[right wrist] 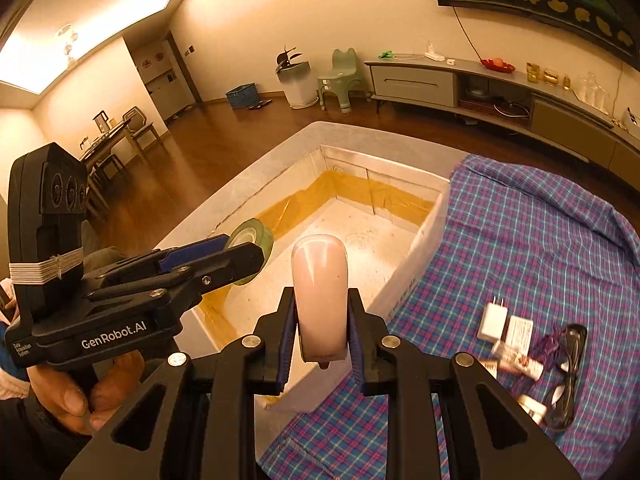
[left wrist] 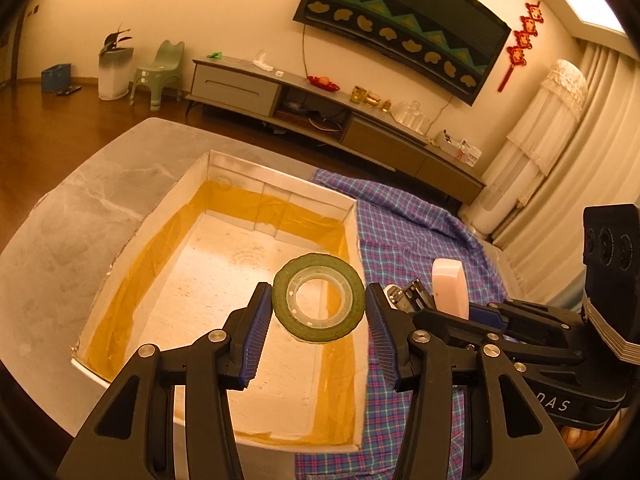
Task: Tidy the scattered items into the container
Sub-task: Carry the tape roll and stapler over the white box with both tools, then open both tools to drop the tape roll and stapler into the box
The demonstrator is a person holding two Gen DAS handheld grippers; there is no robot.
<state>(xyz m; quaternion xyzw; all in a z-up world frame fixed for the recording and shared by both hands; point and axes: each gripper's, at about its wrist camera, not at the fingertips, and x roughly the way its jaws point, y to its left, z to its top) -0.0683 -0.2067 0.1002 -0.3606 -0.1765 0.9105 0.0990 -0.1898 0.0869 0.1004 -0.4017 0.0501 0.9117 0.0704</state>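
My left gripper (left wrist: 319, 312) is shut on a green tape roll (left wrist: 319, 298) and holds it above the open white box (left wrist: 352, 204) with yellow tape inside. The tape roll also shows in the right wrist view (right wrist: 252, 240). My right gripper (right wrist: 320, 340) is shut on a pink stapler (right wrist: 320, 300), held upright over the near right edge of the box (right wrist: 434, 216). The stapler also shows in the left wrist view (left wrist: 450, 284). A white charger (right wrist: 493, 322), a small packet (right wrist: 519, 334), a small tube (right wrist: 524, 366) and black glasses (right wrist: 568, 376) lie on the checked cloth (right wrist: 540, 240).
The box stands on a grey marble table (left wrist: 80, 208), partly covered by the checked cloth (left wrist: 408, 220). A TV cabinet (left wrist: 320, 104), a green stool (left wrist: 158, 76) and a bin with a plant (left wrist: 114, 72) stand by the far wall.
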